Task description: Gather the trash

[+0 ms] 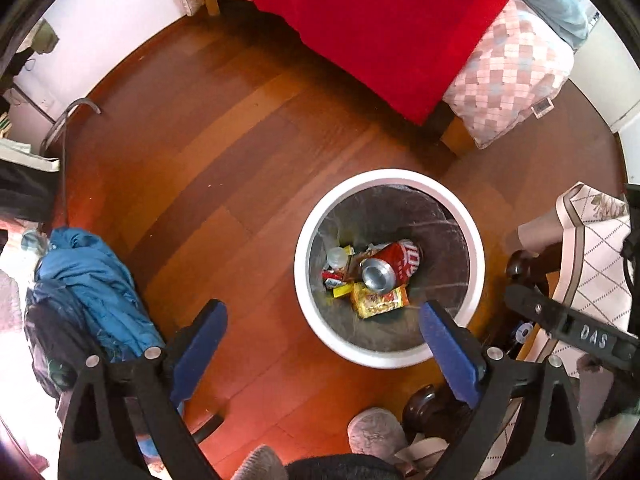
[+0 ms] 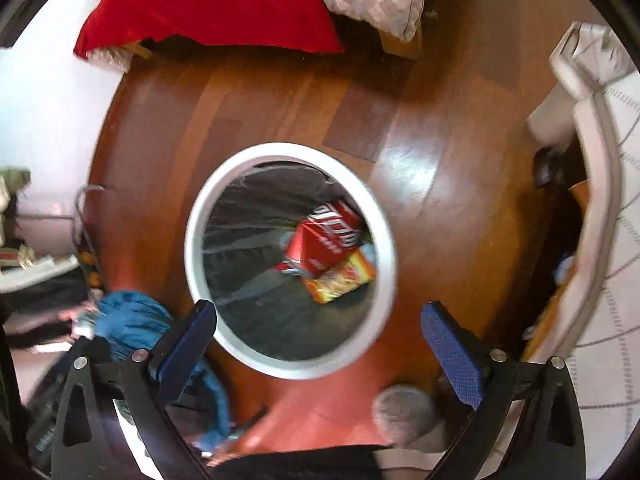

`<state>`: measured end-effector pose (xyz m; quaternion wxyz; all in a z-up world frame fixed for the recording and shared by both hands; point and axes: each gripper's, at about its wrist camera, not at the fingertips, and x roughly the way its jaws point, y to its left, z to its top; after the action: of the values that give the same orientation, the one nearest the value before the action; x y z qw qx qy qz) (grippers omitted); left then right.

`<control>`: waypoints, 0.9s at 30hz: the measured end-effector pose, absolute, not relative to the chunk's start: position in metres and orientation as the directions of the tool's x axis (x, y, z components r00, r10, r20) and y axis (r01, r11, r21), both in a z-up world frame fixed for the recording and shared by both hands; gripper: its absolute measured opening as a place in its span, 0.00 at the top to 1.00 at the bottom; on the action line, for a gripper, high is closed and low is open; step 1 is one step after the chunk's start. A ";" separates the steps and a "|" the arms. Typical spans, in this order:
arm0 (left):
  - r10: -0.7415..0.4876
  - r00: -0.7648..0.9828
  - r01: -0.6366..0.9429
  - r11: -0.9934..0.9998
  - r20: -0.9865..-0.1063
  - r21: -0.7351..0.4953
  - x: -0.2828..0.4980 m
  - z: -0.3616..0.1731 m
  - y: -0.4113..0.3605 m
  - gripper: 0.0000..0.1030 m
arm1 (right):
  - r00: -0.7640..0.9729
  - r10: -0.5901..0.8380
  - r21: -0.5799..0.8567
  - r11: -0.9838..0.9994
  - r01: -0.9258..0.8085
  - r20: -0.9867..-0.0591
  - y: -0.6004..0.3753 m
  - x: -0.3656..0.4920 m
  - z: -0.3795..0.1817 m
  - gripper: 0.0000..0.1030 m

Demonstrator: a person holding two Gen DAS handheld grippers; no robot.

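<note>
A white round trash bin (image 1: 304,240) with a dark liner stands on the wooden floor. Inside lie a red soda can (image 1: 394,266), a yellow-orange snack packet (image 1: 380,302) and other small wrappers. My left gripper (image 1: 324,328) is open and empty, held above the bin's near-left rim. In the right wrist view the bin (image 2: 192,248) sits centre, with the red can (image 2: 328,236) and snack packet (image 2: 340,276) inside. My right gripper (image 2: 320,320) is open and empty above the bin's near edge. The right gripper's black body (image 1: 572,328) shows at the right of the left wrist view.
A bed with a red blanket (image 1: 360,28) and checked pillow (image 1: 508,76) lies beyond the bin. Blue clothing (image 1: 96,284) is piled at the left. A patterned cloth-covered table (image 1: 592,248) stands at the right. The person's slippers (image 1: 376,432) are near the bottom.
</note>
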<state>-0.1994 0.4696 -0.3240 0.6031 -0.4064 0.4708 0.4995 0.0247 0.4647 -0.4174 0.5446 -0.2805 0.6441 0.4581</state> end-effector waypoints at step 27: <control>0.360 0.282 -0.943 0.275 -0.889 -0.187 -0.225 -0.121 0.333 0.04 | -0.293 0.398 0.382 0.164 -0.909 -0.869 0.284 -0.008 -0.152 0.00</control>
<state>-0.2245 0.3334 -0.1210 0.7023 -0.3840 0.3795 0.4639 -0.0077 0.2840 -0.1523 0.5441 -0.2392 0.5348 0.6006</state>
